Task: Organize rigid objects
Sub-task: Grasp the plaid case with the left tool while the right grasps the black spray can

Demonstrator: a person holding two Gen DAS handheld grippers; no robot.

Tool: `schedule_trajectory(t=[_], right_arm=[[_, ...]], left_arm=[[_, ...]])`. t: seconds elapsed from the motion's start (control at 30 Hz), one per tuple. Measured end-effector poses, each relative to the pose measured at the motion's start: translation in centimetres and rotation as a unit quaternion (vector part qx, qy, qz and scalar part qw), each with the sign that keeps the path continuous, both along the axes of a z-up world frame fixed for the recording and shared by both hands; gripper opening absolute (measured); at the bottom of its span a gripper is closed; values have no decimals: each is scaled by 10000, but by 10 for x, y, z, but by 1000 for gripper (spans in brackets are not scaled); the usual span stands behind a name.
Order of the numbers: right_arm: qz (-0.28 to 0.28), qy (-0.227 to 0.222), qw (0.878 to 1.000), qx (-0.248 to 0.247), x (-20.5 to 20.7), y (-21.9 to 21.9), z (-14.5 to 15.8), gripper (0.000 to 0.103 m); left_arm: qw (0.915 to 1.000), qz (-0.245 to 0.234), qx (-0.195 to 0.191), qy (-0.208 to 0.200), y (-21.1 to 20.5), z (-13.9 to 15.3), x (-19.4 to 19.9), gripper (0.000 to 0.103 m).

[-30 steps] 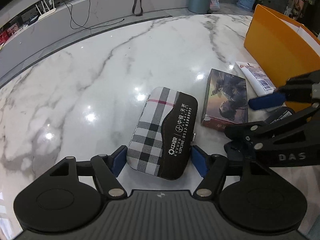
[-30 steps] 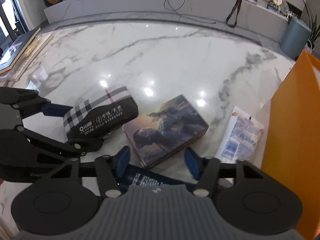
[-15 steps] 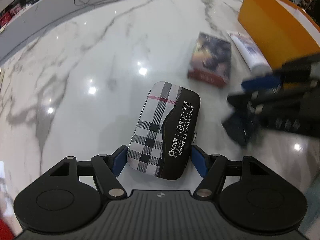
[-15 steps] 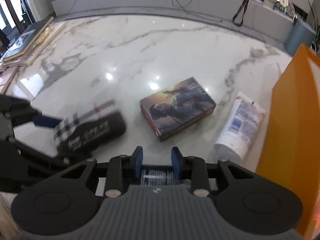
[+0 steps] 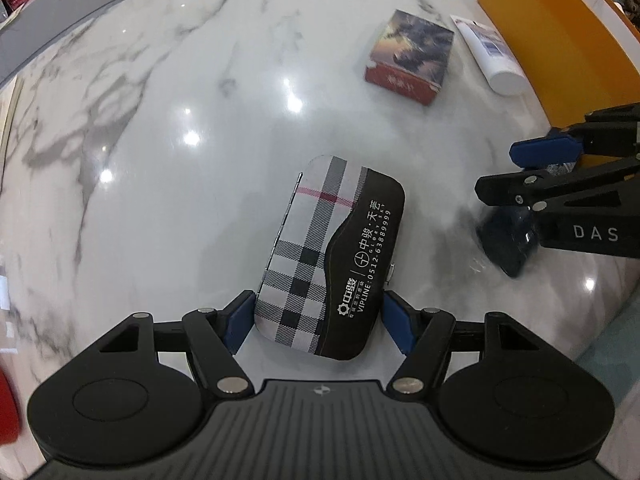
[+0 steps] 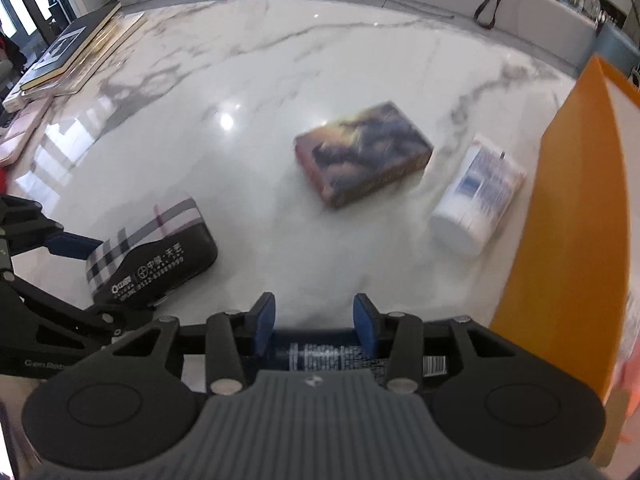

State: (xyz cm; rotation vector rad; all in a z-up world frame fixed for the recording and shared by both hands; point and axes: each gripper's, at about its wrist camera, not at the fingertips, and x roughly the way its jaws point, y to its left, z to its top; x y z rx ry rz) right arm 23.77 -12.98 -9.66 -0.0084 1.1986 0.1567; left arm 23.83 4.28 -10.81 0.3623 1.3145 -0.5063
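1. The left tool [image 5: 318,322] clamps the near end of the plaid case [image 5: 330,256], lifted above the marble counter [image 5: 160,120].
2. The right tool [image 6: 314,326] straddles a dark blue tube [image 6: 320,354], mostly hidden beneath it; its jaws are opening, and pad contact is unclear.
3. At two o'clock lie a blurred picture box [image 6: 362,158] and a white tube [image 6: 478,200] beside an orange bin [image 6: 576,216], cut off at the edge.

The left tongs [image 5: 318,318] clamp a plaid-and-black rectangular case [image 5: 330,254] above the white marble surface [image 5: 160,140]; a picture-printed box [image 5: 410,54] lies well beyond them.
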Motion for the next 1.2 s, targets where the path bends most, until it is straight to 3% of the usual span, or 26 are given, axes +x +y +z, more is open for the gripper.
schedule_trajectory(t=[0.2,0.27,0.33,0.53,0.67,0.8,0.9,1.03,1.2], right_arm=[[-182,-304,9992,-182,-16,-7,20,44],[-322,-370,9984,-290,-22,-11,23,54],[-329,-422,9979,-363,-28,-10,24,54],[-798,-189,9954,-493,-41,3,24,62],[-1256,-93,9913,-382,-51,3,18,65],[-1951,86,9807,98,-45,-12,7,70],[-2086,128,9778,144,-36,-11,0,69],[-1734,160,9847,117,-33,1,-10,59],[-732,264,9969,89,-45,23,-9,45]], left_arm=[[9999,6,22,135,2,2,-16,78],[9999,20,41,147,0,2,-20,78],[9999,74,39,141,1,2,-21,78],[9996,244,41,147,4,2,-24,77],[9996,236,25,144,8,3,-25,77],[9997,219,41,140,6,2,-22,77],[9997,221,11,134,7,3,-23,77],[9997,231,-3,114,8,3,-26,77],[9991,320,17,266,10,5,-26,76]])
